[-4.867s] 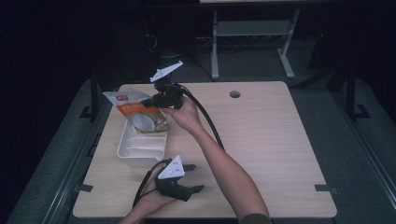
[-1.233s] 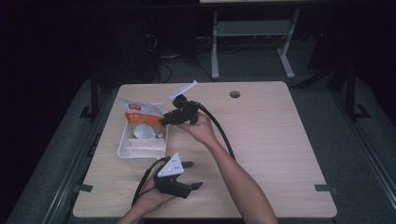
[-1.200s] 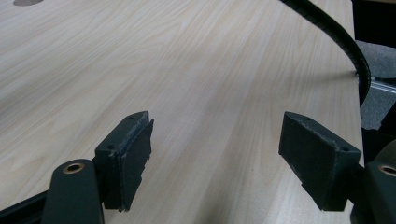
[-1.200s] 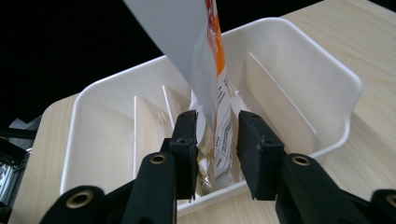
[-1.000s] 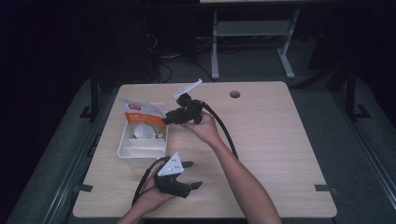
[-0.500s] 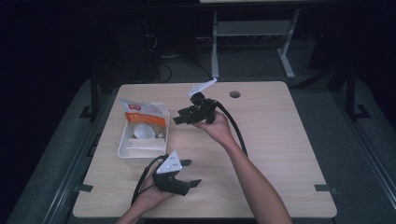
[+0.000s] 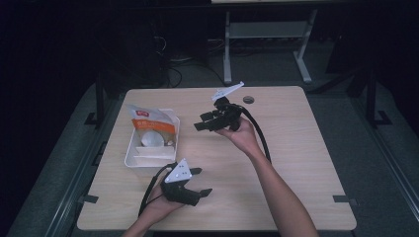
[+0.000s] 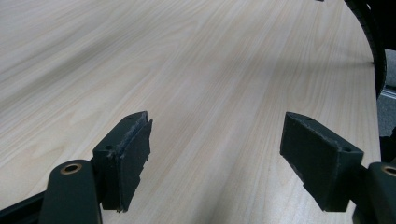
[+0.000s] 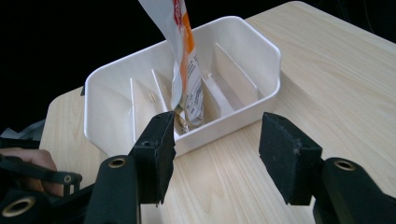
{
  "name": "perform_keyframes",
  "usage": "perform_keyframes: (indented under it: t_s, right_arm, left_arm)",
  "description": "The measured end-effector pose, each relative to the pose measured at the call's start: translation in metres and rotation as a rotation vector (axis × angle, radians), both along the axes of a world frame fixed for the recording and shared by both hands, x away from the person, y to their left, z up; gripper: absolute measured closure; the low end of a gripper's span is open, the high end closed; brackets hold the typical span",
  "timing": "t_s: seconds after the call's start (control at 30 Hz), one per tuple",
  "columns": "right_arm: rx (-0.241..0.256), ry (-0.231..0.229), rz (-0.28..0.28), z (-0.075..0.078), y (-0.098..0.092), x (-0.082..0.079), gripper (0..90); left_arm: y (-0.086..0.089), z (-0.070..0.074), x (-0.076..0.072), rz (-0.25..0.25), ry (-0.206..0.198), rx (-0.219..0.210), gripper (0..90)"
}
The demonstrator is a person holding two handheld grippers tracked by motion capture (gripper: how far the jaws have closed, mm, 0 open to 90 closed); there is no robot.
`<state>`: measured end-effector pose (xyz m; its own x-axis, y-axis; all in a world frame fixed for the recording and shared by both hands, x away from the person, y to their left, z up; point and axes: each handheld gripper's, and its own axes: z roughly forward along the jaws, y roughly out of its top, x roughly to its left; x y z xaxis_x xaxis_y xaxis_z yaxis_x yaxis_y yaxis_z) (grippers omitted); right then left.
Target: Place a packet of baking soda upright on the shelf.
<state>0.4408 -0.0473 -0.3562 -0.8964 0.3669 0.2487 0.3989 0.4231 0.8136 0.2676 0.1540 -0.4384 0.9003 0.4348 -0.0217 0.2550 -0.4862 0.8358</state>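
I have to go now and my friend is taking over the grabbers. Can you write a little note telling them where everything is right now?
Right gripper: open, holding nothing, raised over the middle of the table, jaws pointing at the white tray.
Left gripper: open, holding nothing, low at the near edge of the table beside the tray.
Snack pouch: standing in one of the tray's divided slots, its top sticking out above the rim, nothing gripping it.
Done: the pouch is in the tray and let go.
Left: it leans a bit, so maybe check that it sits steady. Other slots look free.

Pale wooden table point(image 7: 296, 163), dark surroundings
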Motion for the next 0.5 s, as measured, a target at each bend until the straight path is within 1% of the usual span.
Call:
perform_keyframes:
  t_s: [0.13, 0.17, 0.2, 0.23, 0.3, 0.5]
  right_arm:
    - [0.001, -0.003, -0.009, 0.002, -0.008, -0.002, 44.4]
    - [0.002, -0.007, -0.013, 0.003, -0.013, -0.003, 44.0]
    - [0.002, -0.007, -0.013, 0.003, -0.013, -0.003, 44.0]
    - [0.003, -0.007, -0.023, 0.004, -0.019, -0.004, 43.8]
    - [0.004, -0.005, -0.027, 0.004, -0.021, -0.005, 43.7]
    - [0.002, -0.001, -0.054, 0.002, -0.039, -0.008, 42.8]
  left_arm:
    - [0.0, 0.0, 0.0, 0.0, -0.002, 0.005, 23.7]
    - [0.0, 0.0, 0.0, 0.001, -0.002, 0.003, 23.7]
    - [0.0, 0.0, 0.0, 0.001, -0.002, 0.003, 23.7]
    - [0.0, 0.0, 0.0, 0.002, -0.001, 0.002, 23.7]
    - [0.0, 0.0, 0.0, 0.002, -0.001, 0.002, 23.7]
    - [0.0, 0.0, 0.0, 0.005, 0.001, 0.002, 23.7]
